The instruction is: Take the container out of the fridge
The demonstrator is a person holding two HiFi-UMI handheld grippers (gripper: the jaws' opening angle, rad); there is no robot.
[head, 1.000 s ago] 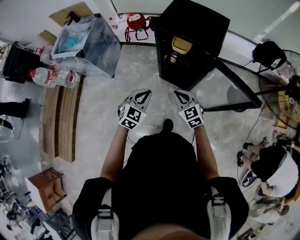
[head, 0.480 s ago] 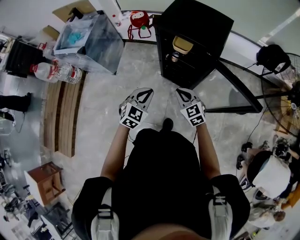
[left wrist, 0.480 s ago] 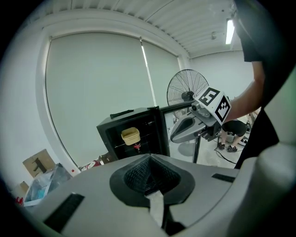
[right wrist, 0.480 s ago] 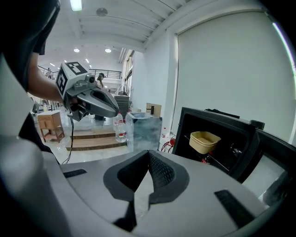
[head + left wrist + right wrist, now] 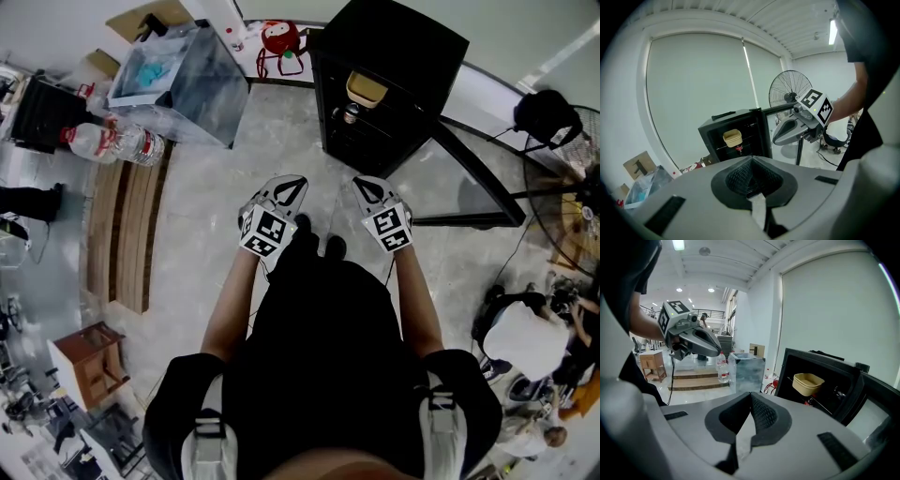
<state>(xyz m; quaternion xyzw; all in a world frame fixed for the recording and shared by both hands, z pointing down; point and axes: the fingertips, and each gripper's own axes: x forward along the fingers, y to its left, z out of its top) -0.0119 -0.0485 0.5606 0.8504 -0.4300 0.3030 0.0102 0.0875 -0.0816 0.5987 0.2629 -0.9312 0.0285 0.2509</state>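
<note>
Far left: clear bin [image 5: 178, 80] on the floor, water bottles [image 5: 112, 145] just beside it. Centre: left tongs [image 5: 291, 186] and right tongs [image 5: 366, 189] side by side, apart from each other, both aimed at the fridge [image 5: 394, 37]. Both tongs are closed tip to tip with nothing between them. The fridge is black, its glass door [image 5: 464, 178] swung open to the right. The container [image 5: 365, 88] is tan and open-topped, on the upper shelf inside, with a can [image 5: 349, 114] on the shelf below. Bare floor lies between tongs and fridge, no contact. Far right: fan [image 5: 562, 169].
</note>
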